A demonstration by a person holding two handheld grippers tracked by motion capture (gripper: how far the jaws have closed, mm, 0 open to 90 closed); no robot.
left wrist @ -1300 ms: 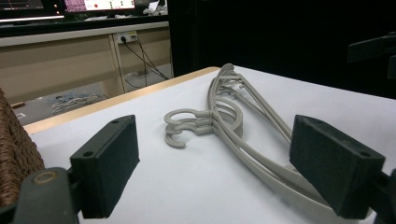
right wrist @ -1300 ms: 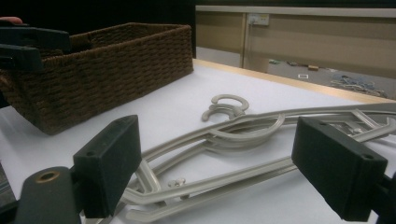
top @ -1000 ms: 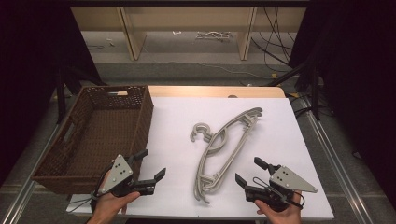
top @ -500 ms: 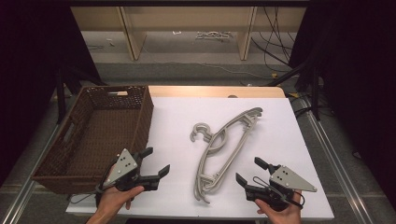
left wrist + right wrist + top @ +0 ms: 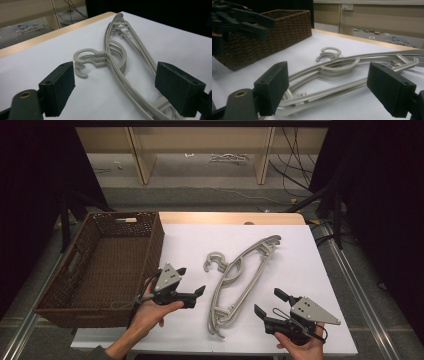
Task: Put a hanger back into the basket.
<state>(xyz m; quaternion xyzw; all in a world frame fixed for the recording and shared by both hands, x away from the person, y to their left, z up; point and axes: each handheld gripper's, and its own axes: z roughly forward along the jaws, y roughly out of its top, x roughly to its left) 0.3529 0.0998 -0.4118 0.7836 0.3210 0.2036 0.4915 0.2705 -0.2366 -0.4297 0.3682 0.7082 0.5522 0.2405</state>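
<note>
1. A stack of grey plastic hangers [image 5: 243,279] lies flat on the white table [image 5: 310,270], roughly at its middle, hooks nested together and pointing toward the basket side. The left gripper view shows three hooks one over another; the exact count of hangers beneath cannot be confirmed.
2. Left gripper [image 5: 191,288]: held above the table just left of the stack, jaws spread wide and empty, aimed at the hook end. No contact with the hangers.
3. Right gripper [image 5: 269,303]: held low near the front edge, just right of the stack's near end, jaws likewise spread wide and holding nothing. Its own view looks along the length of the hangers, which lie between the jaws' line of sight but farther off.
4. A brown wicker basket [image 5: 150,240] stands at the left of the table, apart from the hangers. Nothing is seen inside it.
5. Assessment: the work appears to be at its start. No hanger is gripped or lifted; approach, grasp and any transfer all remain.
</note>
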